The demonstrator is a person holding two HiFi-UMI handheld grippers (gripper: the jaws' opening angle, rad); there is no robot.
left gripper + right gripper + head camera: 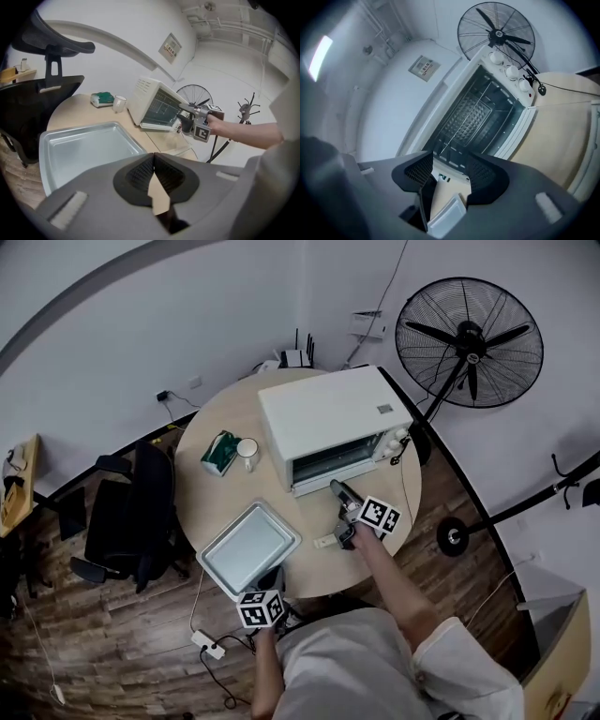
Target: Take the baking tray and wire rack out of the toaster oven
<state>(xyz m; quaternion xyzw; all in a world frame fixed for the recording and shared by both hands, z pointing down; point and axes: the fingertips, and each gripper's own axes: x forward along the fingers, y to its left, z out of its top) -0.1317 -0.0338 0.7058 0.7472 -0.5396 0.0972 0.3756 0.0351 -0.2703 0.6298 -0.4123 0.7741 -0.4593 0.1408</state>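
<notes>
The left gripper (273, 577) has its 2 jaws pressed together with nothing between them. The baking tray (248, 547) lies flat on the round table (206, 442) just ahead of that gripper's tips, empty and out of the oven; in the left gripper view the tray (89, 150) fills the space ahead and to the left of the closed left gripper (153, 161).

The right gripper (337, 489) hovers over the lowered oven door, pointing into the toaster oven (328, 413). Its jaws stand moderately apart and hold nothing. In the right gripper view the open cavity sits straight ahead of the right gripper (447, 164), and thin rods of the wire rack (465, 119) cross it, inside the oven and clear of the jaws.
</notes>
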